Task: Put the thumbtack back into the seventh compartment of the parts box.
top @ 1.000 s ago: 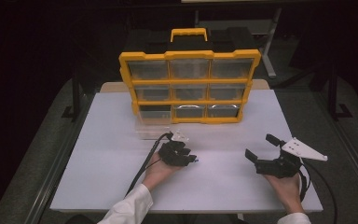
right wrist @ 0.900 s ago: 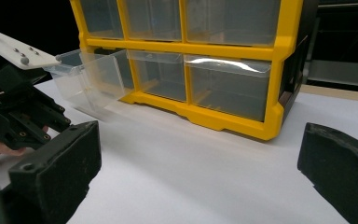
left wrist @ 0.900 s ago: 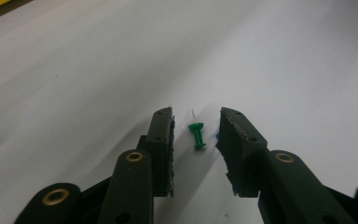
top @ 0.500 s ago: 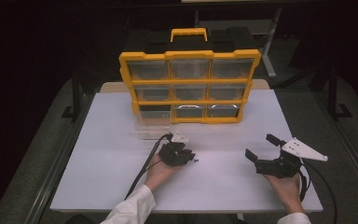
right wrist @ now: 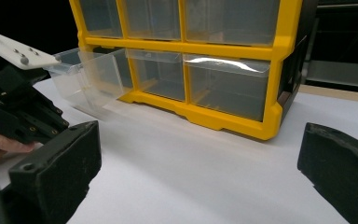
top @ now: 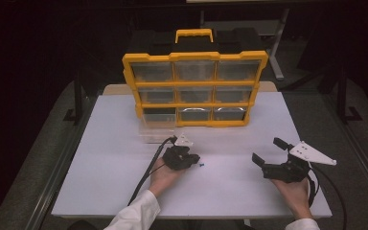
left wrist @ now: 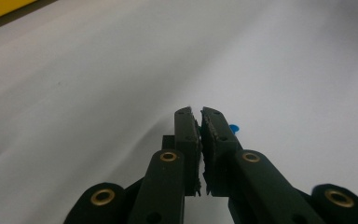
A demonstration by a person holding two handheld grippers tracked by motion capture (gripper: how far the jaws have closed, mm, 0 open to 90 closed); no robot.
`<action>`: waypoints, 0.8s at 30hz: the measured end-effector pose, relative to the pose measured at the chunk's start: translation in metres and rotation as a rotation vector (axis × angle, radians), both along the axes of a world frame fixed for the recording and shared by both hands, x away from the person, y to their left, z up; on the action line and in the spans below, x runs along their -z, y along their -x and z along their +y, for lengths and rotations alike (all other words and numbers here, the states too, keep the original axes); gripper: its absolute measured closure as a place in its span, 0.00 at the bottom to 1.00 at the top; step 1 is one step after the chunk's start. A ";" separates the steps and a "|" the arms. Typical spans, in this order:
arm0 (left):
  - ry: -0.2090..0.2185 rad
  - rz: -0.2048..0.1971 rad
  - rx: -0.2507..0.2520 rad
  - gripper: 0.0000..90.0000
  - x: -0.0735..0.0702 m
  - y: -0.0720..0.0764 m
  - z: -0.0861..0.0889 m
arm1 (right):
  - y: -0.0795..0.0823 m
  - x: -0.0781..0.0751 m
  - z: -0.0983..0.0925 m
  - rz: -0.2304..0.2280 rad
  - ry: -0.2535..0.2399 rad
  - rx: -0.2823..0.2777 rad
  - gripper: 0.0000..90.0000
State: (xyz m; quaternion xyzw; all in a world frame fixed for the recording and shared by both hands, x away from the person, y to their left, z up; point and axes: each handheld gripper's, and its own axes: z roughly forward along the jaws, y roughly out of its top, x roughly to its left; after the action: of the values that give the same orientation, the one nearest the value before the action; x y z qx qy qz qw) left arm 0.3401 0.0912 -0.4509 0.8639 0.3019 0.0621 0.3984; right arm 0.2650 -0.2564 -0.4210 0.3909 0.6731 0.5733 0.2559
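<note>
White table (top: 124,191) bears a yellow organizer (top: 195,88), one clear drawer (top: 157,128) pulled out; left tool (top: 191,160) closed, right tool (top: 267,155) wide open.

Along my right gripper (right wrist: 200,186), the two black jaws stand wide apart over the white table (right wrist: 177,177) with nothing between them. Ahead sits the yellow organizer (right wrist: 275,74) with clear drawers; its lower left drawer (right wrist: 88,74) is pulled out. My left gripper (right wrist: 14,107) shows at the left edge, fingers (right wrist: 0,149) beneath it.

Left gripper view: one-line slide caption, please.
Left gripper closed at a small blue piece on the white table.
</note>
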 end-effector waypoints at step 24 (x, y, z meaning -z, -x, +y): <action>0.087 -0.042 -0.030 0.95 -0.024 0.003 0.020 | -0.001 0.001 0.001 0.011 0.000 -0.008 0.00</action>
State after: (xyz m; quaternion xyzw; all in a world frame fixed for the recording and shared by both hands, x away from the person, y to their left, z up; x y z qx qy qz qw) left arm 0.3373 0.1112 -0.4266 0.8397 0.3090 0.0730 0.4406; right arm 0.2658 -0.2557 -0.4220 0.3913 0.6759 0.5723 0.2500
